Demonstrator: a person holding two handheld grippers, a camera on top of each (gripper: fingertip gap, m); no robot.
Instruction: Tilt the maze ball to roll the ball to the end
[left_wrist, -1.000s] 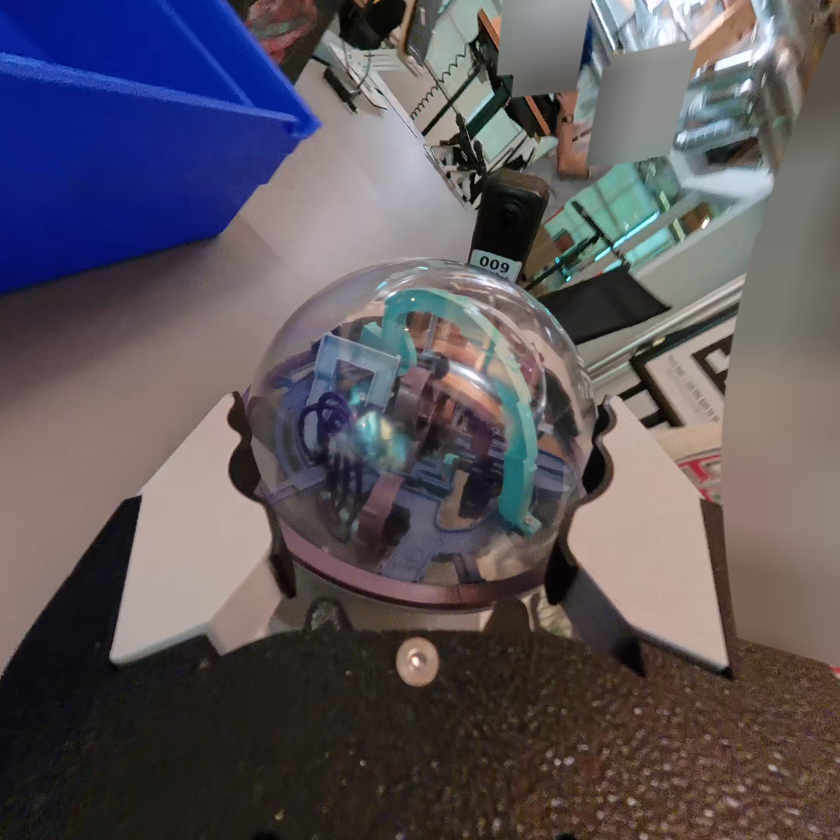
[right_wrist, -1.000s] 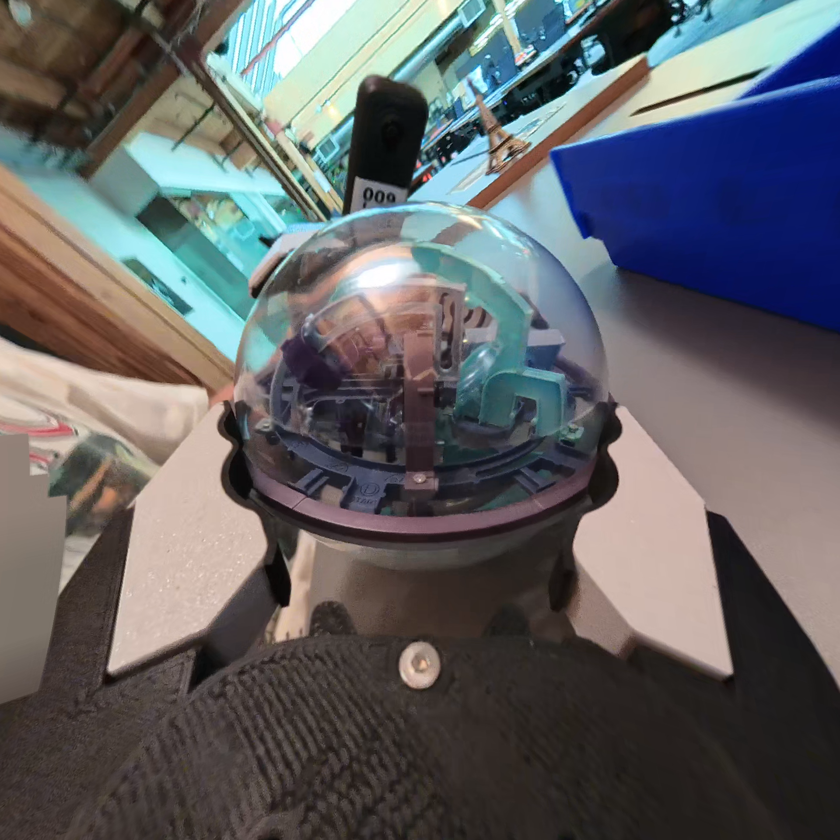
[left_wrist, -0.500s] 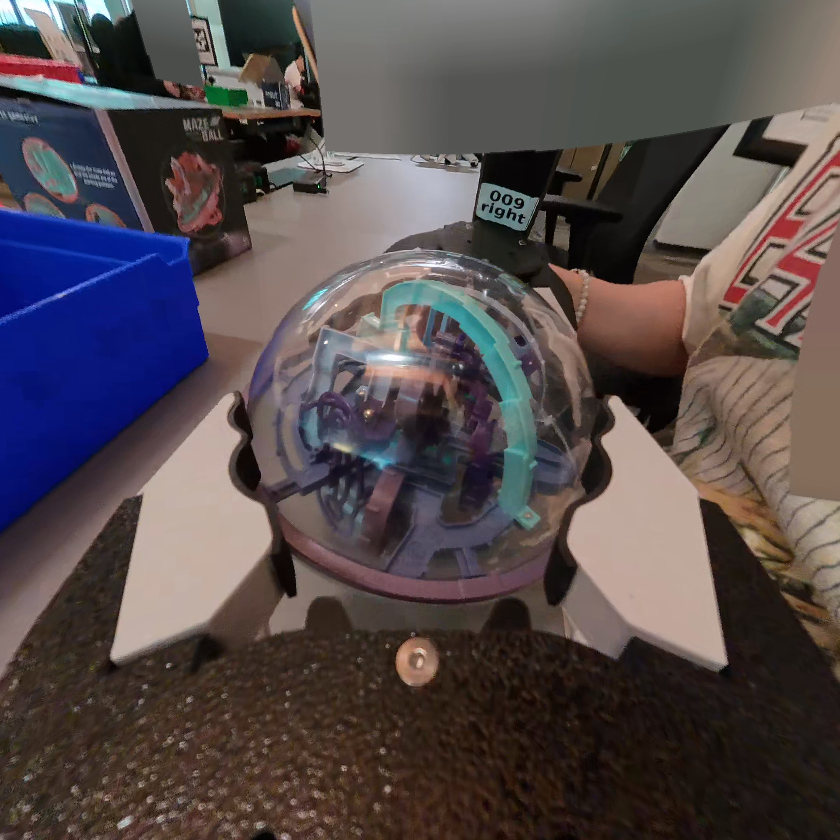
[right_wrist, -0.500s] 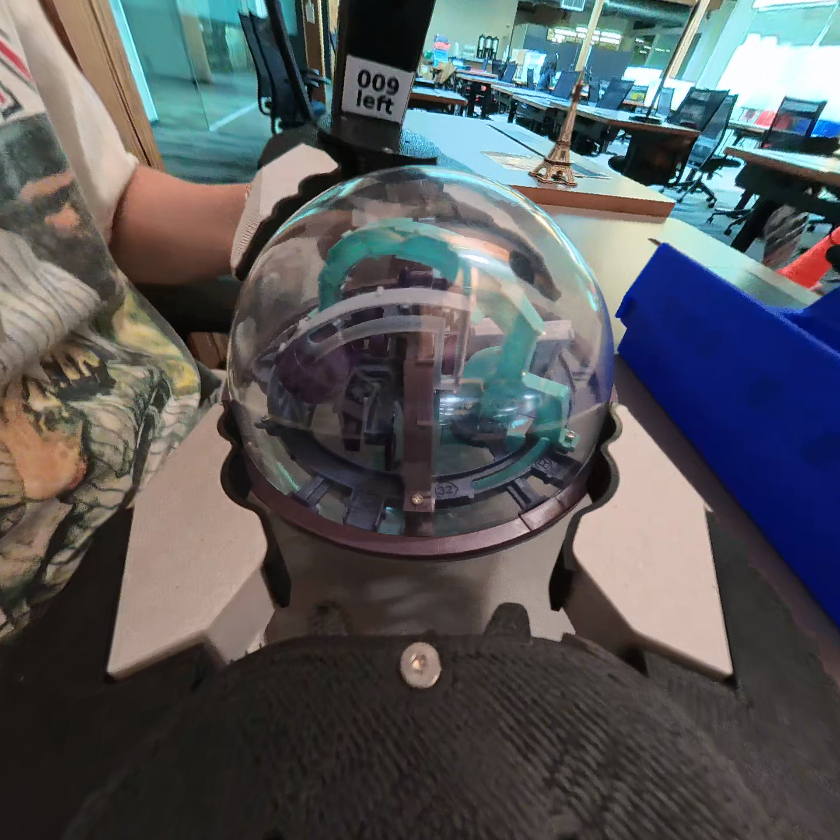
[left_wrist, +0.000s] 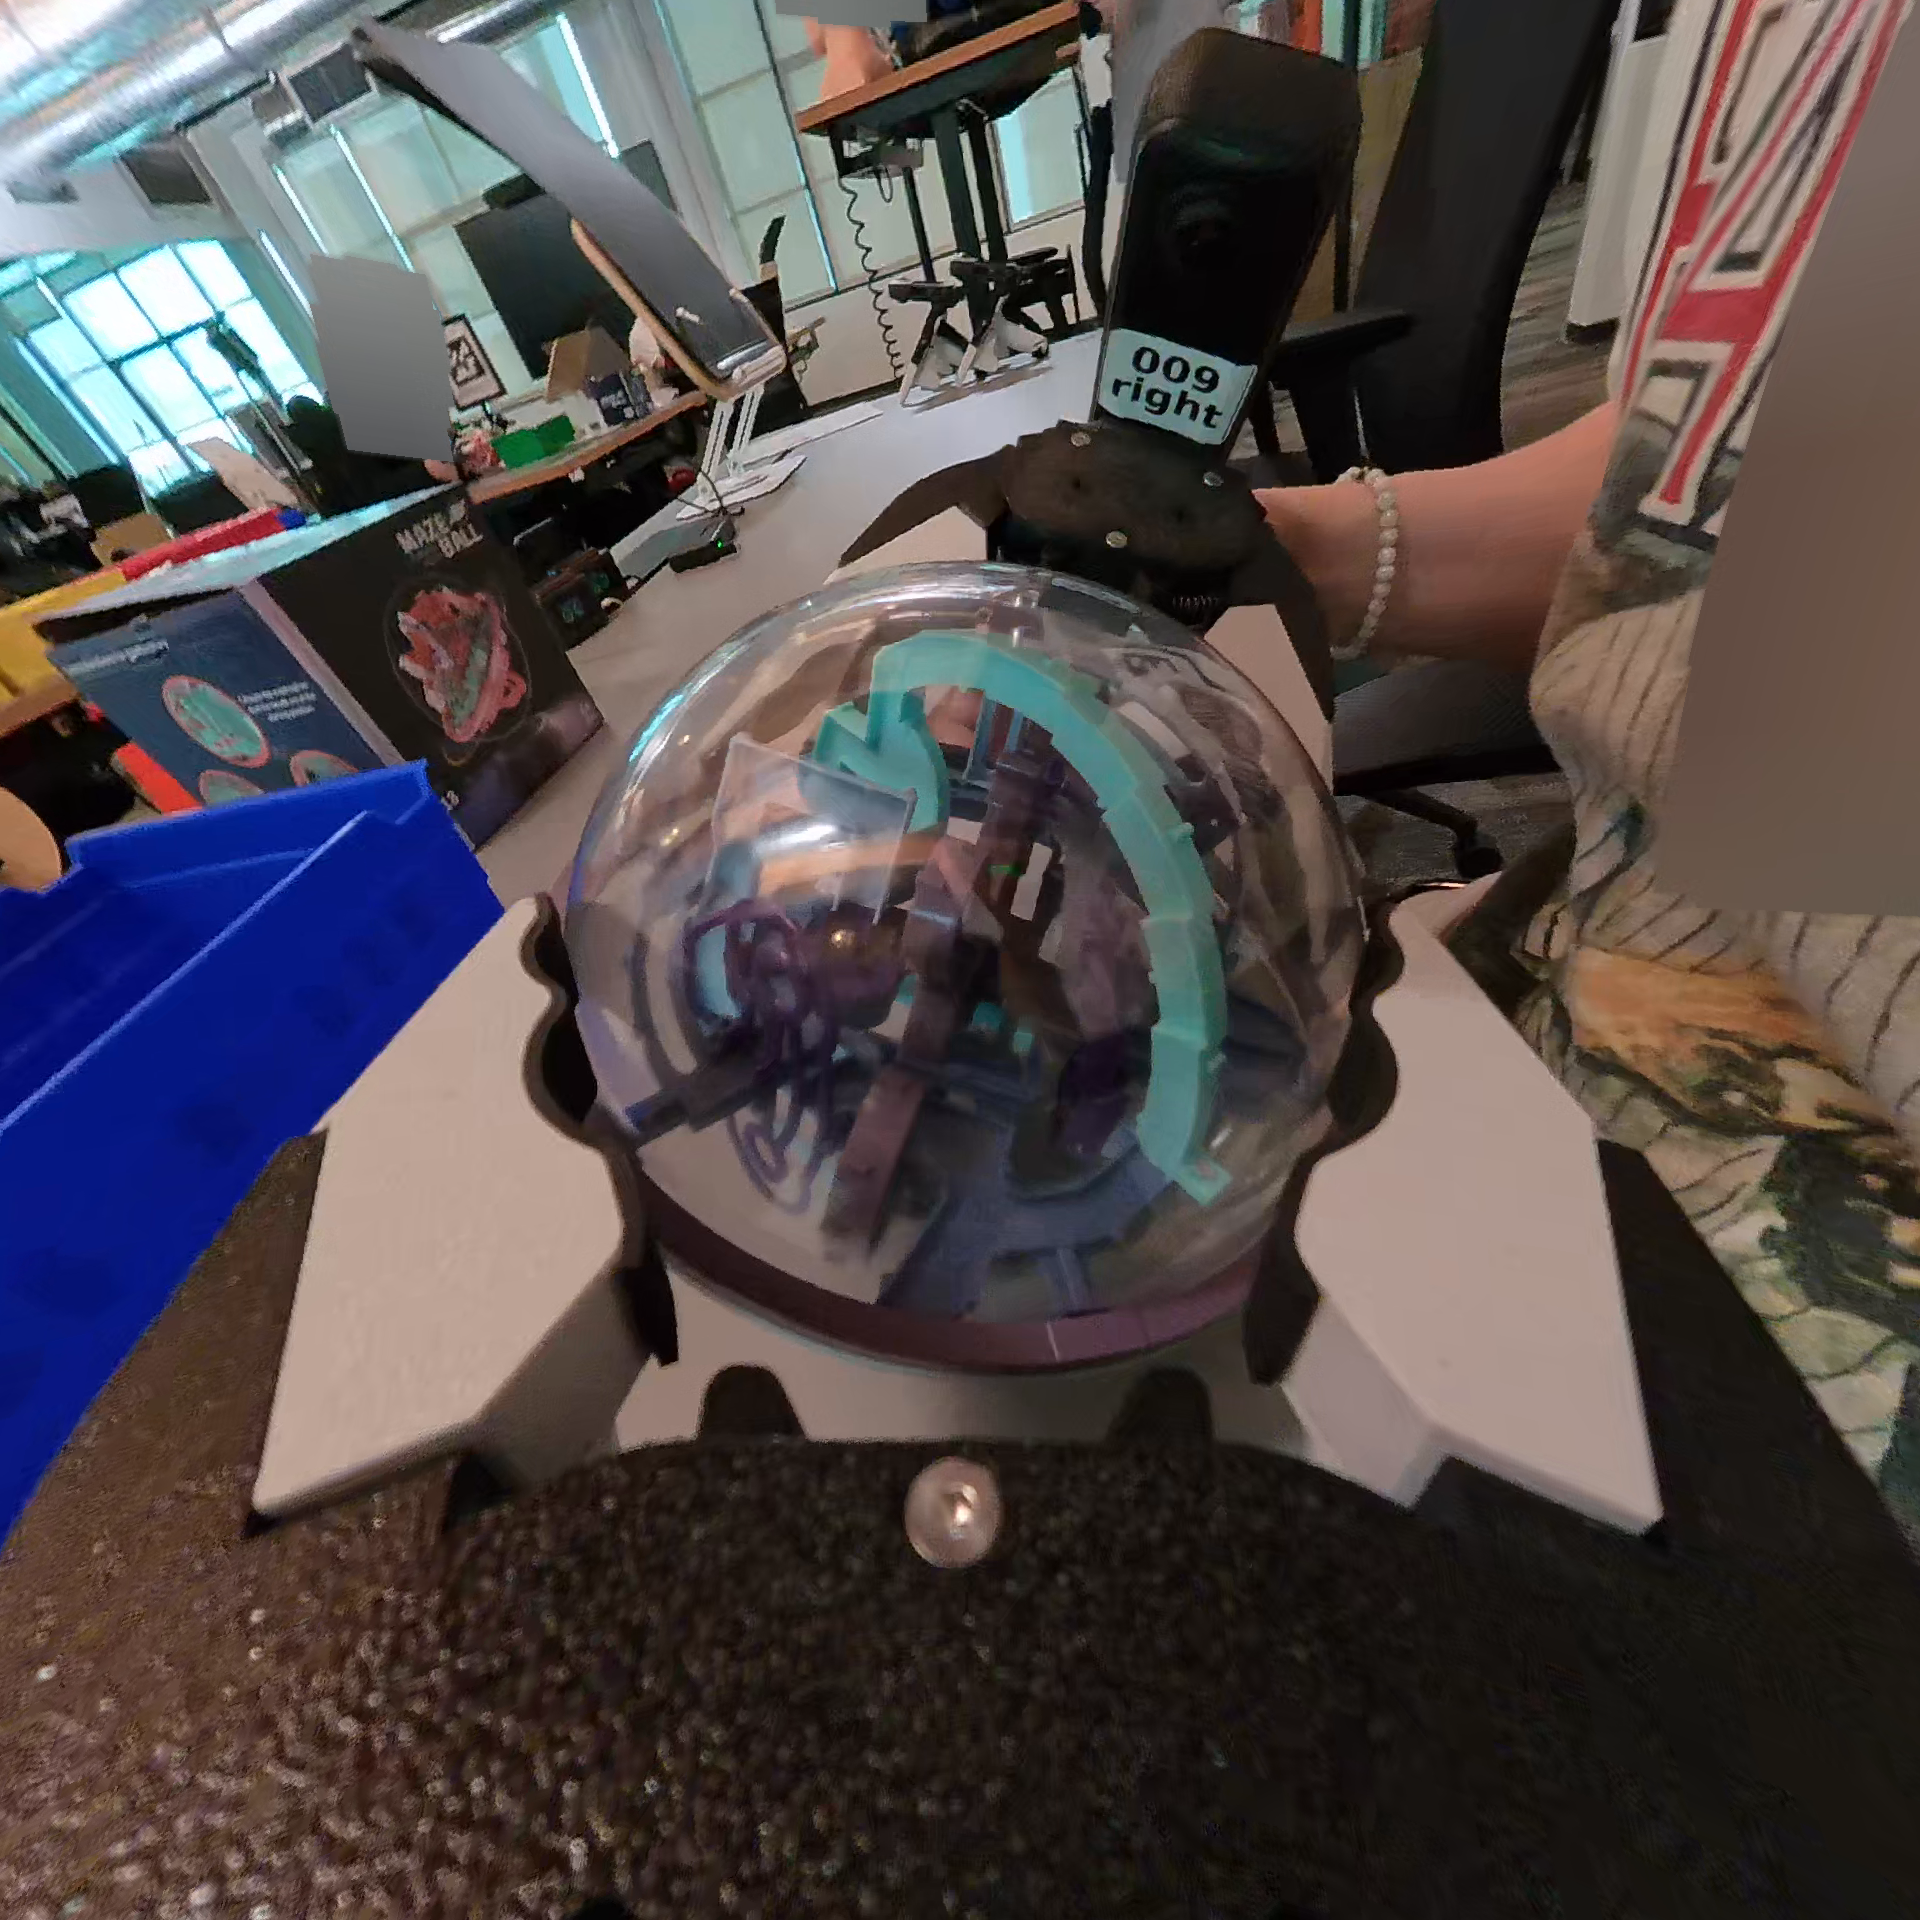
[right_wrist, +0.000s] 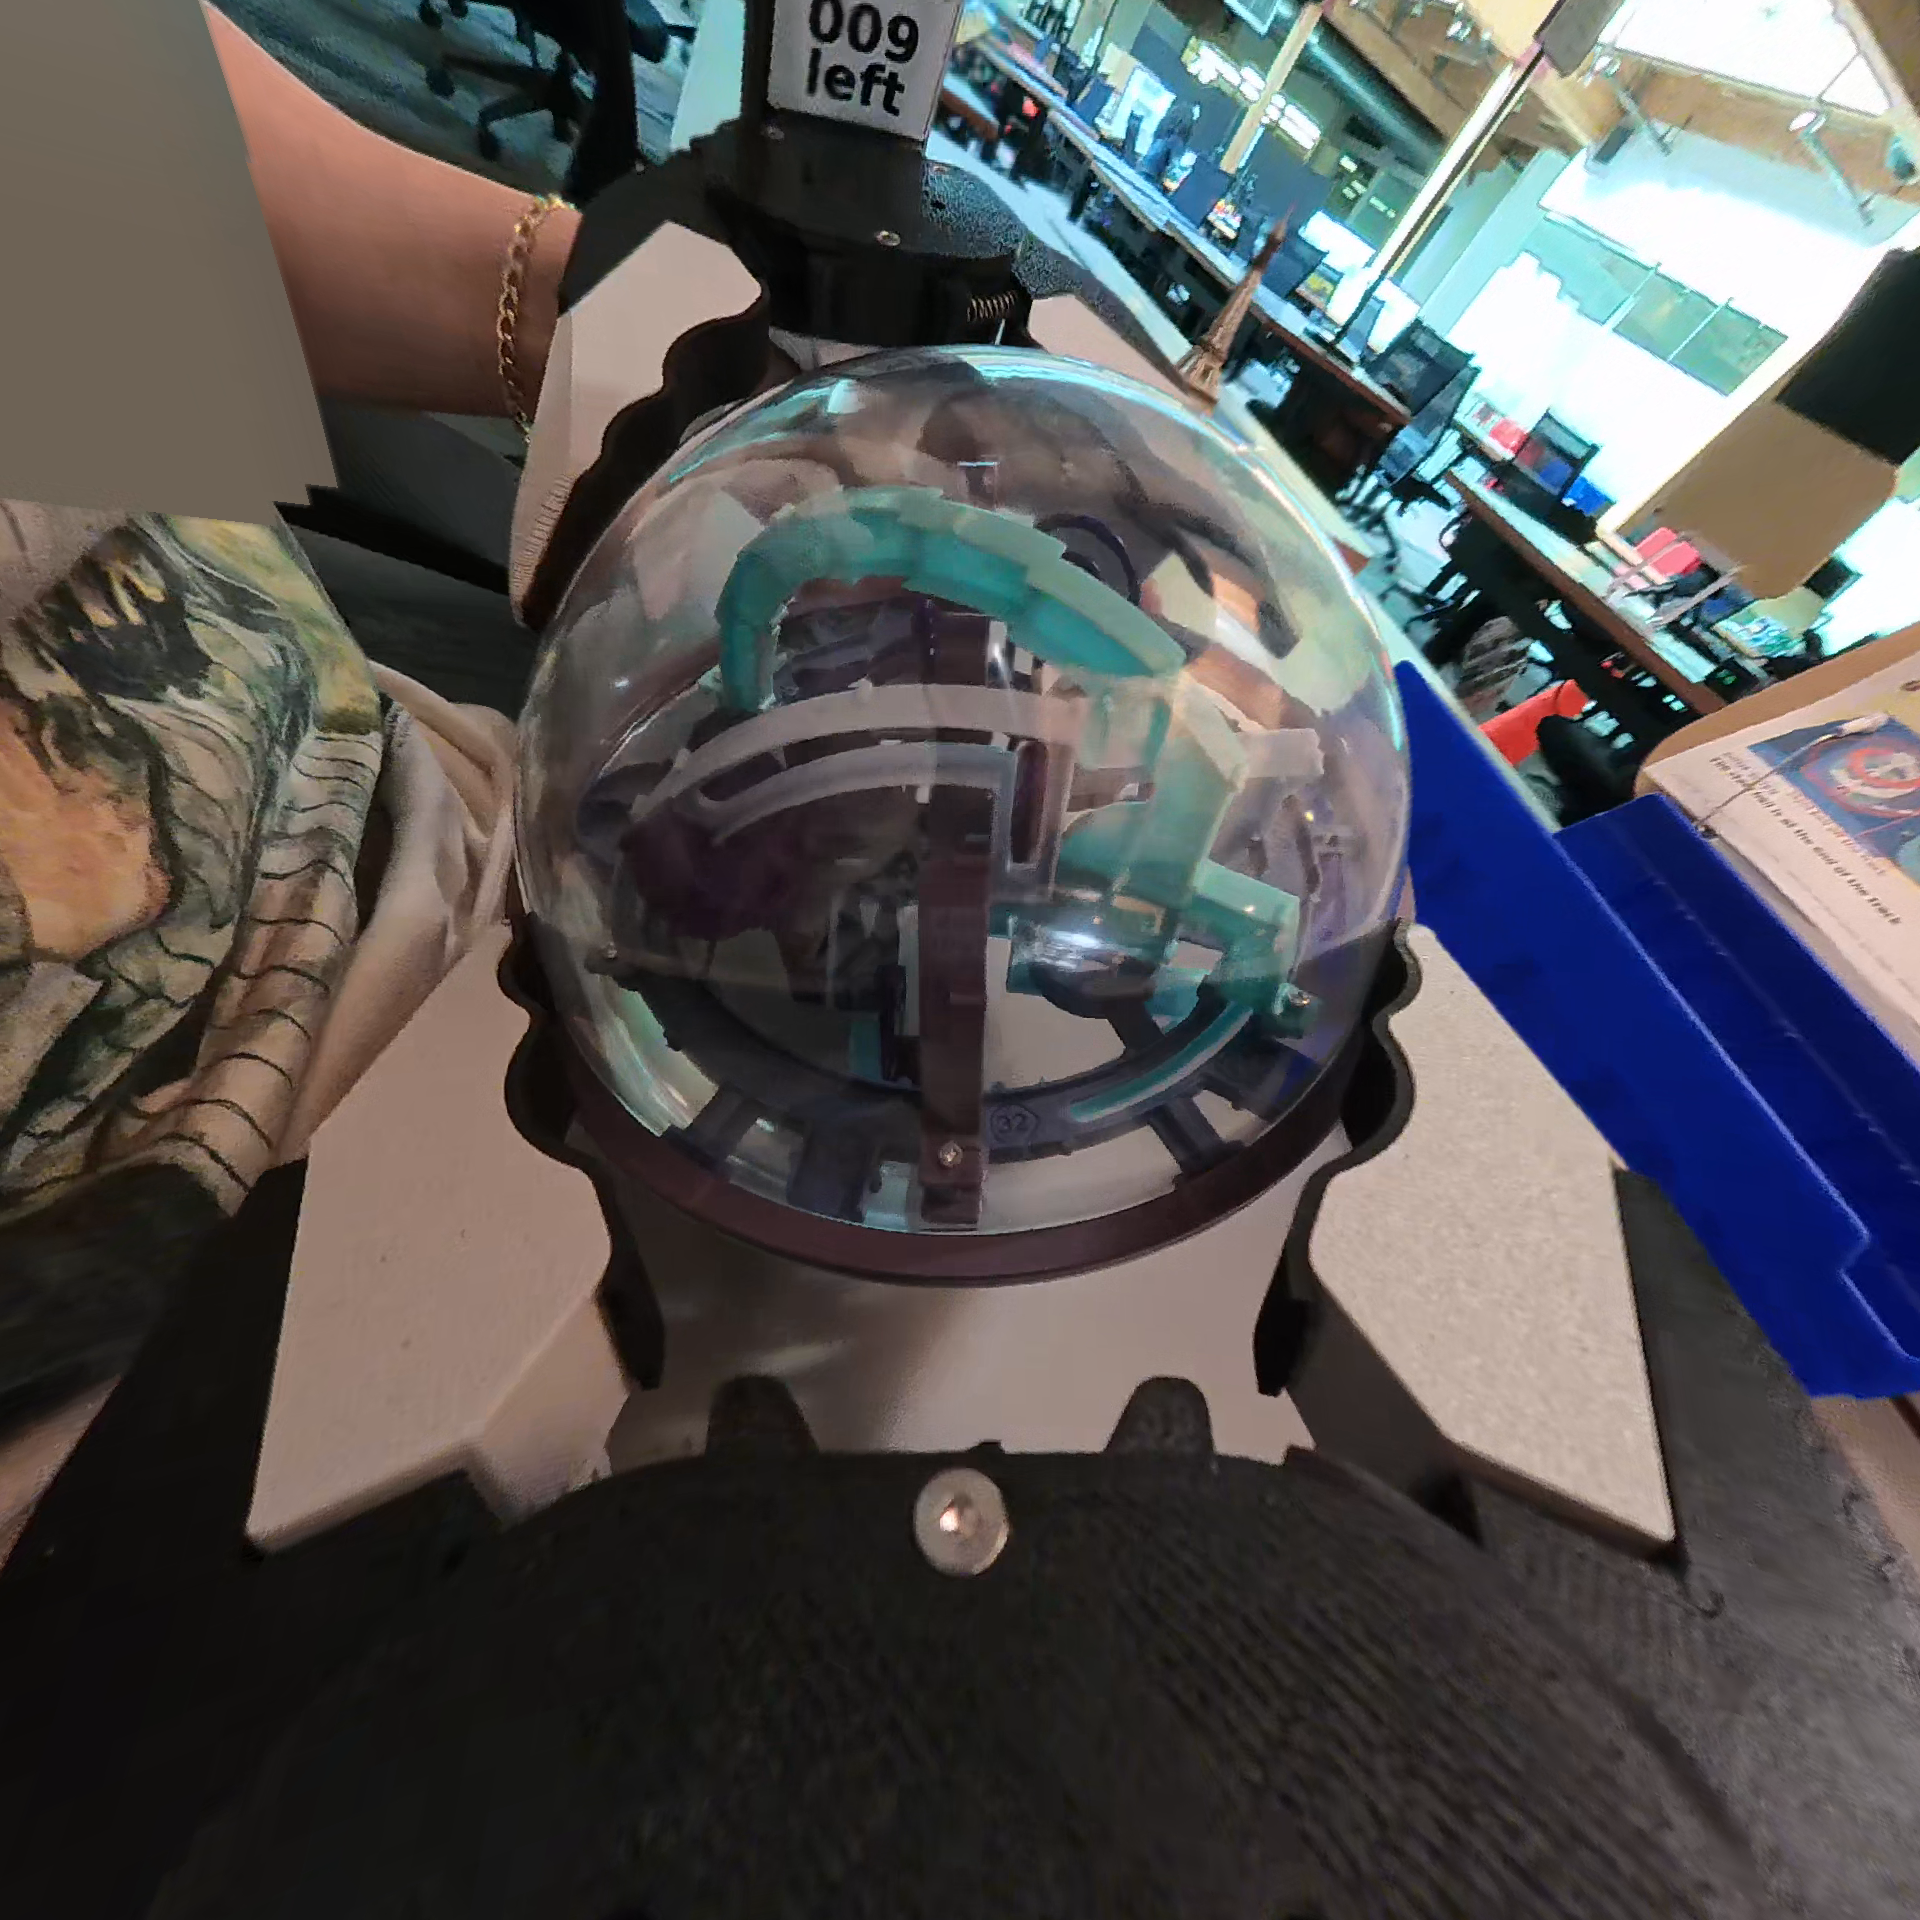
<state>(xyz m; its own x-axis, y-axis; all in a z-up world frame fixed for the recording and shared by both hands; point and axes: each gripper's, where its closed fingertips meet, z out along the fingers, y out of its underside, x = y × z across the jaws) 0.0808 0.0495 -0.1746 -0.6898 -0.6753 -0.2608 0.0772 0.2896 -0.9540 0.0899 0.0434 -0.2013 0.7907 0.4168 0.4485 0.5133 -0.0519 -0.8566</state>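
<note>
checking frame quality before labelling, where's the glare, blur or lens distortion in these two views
Left wrist view: the maze ball has soft window reflections on its dome, its inner tracks are smeared, and the background desks bow from the wide lens. Right wrist view: a bright glint sits low on the maze ball, the blue bin edge is motion-blurred, and the windows at upper right are blown out.

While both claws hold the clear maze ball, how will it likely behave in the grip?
The maze ball looks smooth and glossy, so it may slip. Its round shell would probably roll if released. The left claw and right claw cup its sides, which likely steadies tilting.
</note>
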